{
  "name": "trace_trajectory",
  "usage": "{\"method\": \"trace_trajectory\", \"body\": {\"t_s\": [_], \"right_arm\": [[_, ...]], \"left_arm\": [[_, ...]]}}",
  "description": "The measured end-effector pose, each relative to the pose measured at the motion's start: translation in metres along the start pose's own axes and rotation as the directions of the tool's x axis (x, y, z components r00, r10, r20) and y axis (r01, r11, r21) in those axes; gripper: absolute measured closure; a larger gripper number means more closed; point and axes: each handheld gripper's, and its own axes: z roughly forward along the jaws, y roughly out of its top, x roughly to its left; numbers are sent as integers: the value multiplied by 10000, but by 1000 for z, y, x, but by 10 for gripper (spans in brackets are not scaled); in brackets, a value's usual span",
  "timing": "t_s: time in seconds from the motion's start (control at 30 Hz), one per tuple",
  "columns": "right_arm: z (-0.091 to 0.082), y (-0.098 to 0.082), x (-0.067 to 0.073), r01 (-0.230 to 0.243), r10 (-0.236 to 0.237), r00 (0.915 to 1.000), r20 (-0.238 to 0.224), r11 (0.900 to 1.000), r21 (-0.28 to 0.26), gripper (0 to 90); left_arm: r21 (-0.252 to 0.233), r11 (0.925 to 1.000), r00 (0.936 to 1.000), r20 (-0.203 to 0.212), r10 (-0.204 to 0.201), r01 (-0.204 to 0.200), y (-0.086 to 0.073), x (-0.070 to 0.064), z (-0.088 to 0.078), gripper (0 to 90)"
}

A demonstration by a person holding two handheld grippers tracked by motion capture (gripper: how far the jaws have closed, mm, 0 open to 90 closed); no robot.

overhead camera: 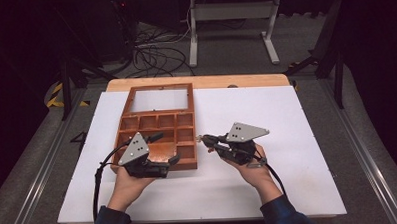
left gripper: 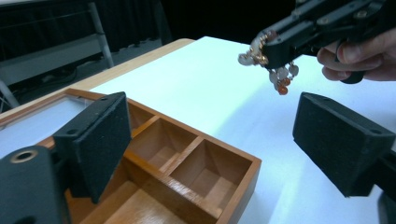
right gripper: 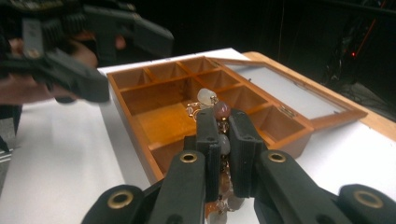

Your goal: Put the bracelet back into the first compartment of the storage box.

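A wooden compartment box (overhead camera: 187, 164) lies on the white board, its glass lid (overhead camera: 160, 99) folded open at the far side. My left gripper (overhead camera: 165, 148) hovers open over the box's near right compartments, with nothing between its pads (left gripper: 98, 140). My right gripper (overhead camera: 205, 140) is just right of the box, pointing at it, shut on a beaded piece of jewelry (left gripper: 275, 70). In the right gripper view, pale and reddish beads (right gripper: 214, 108) stick out above the closed jaws, with the box (right gripper: 140, 154) beyond. The box's compartments (left gripper: 205, 168) look empty.
The white board (overhead camera: 266, 114) covers a wooden table (overhead camera: 200, 82). Behind the table, on the floor, stand a white metal frame (overhead camera: 231, 13) and loose black cables (overhead camera: 154, 56). Rails run along both sides of the table.
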Motion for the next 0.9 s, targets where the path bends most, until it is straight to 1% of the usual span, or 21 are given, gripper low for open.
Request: {"method": "trace_trajectory", "body": {"t_s": [0.13, 0.17, 0.23, 0.27, 0.33, 0.37, 0.4, 0.47, 0.5, 0.57, 0.67, 0.7, 0.73, 0.77, 0.8, 0.83, 0.87, 0.9], "right_arm": [[1, 2, 4, 100, -101, 9999, -21, 9997, -226, 850], [2, 2, 5, 108, -110, 9999, -45, 9996, -279, 850], [2, 3, 6, 128, -131, 9999, -69, 9992, -369, 850], [2, 4, 7, 130, -133, 9999, -75, 9992, -375, 850], [2, 6, 9, 129, -136, 9998, -132, 9986, -515, 850], [1, 8, 11, 161, -173, 9997, -199, 9980, -606, 850], [2, 9, 11, 187, -202, 9995, -229, 9977, -649, 850], [1, 10, 12, 213, -230, 9994, -240, 9974, -685, 850], [2, 10, 13, 190, -210, 9994, -273, 9972, -729, 850], [2, 10, 13, 183, -207, 9993, -304, 9969, -764, 850], [2, 11, 14, 191, -219, 9992, -333, 9966, -799, 851], [2, 11, 14, 167, -197, 9992, -344, 9962, -852, 852], [2, 10, 14, 167, -193, 9993, -319, 9965, -822, 852], [2, 10, 14, 167, -193, 9993, -319, 9965, -822, 852], [3, 10, 14, 147, -178, 9991, -376, 9967, -802, 853], [3, 10, 14, 147, -178, 9991, -376, 9967, -802, 853], [3, 10, 15, 159, -190, 9991, -385, 9967, -802, 853], [3, 10, 15, 159, -190, 9991, -385, 9967, -802, 853]], "left_arm": [[74, 10000, 9996, 284, -38, 36, 2, -6, 12, 179], [158, 9999, 9996, 288, 0, -5, 2, -6, 15, 181], [211, 9997, 9992, 379, -104, 96, 2, -9, 21, 184], [208, 9998, 9990, 438, -79, 70, 2, -10, 24, 191], [248, 9997, 9980, 620, -108, 93, 3, -13, 30, 204], [266, 9994, 9969, 759, -225, 205, 3, -16, 33, 211], [277, 9996, 9968, 794, -100, 78, 3, -16, 35, 214], [247, 9996, 9956, 925, -178, 156, 4, -21, 40, 219], [260, 9996, 9951, 975, -146, 121, 4, -21, 42, 229], [164, 9993, 9934, 1092, -343, 327, 5, -24, 46, 253], [42, 9992, 9914, 1248, -390, 388, 6, -26, 51, 294], [18, 9990, 9906, 1297, -436, 438, 6, -27, 52, 342], [71, 9993, 9911, 1274, -375, 369, 6, -26, 54, 373], [56, 9990, 9906, 1296, -441, 437, 6, -27, 56, 373], [24, 9990, 9905, 1296, -455, 456, 6, -28, 57, 404], [15, 9986, 9899, 1317, -518, 520, 6, -28, 59, 404], [-30, 9983, 9891, 1354, -575, 585, 6, -29, 60, 442], [2, 9988, 9899, 1326, -495, 499, 6, -29, 61, 442]]}}
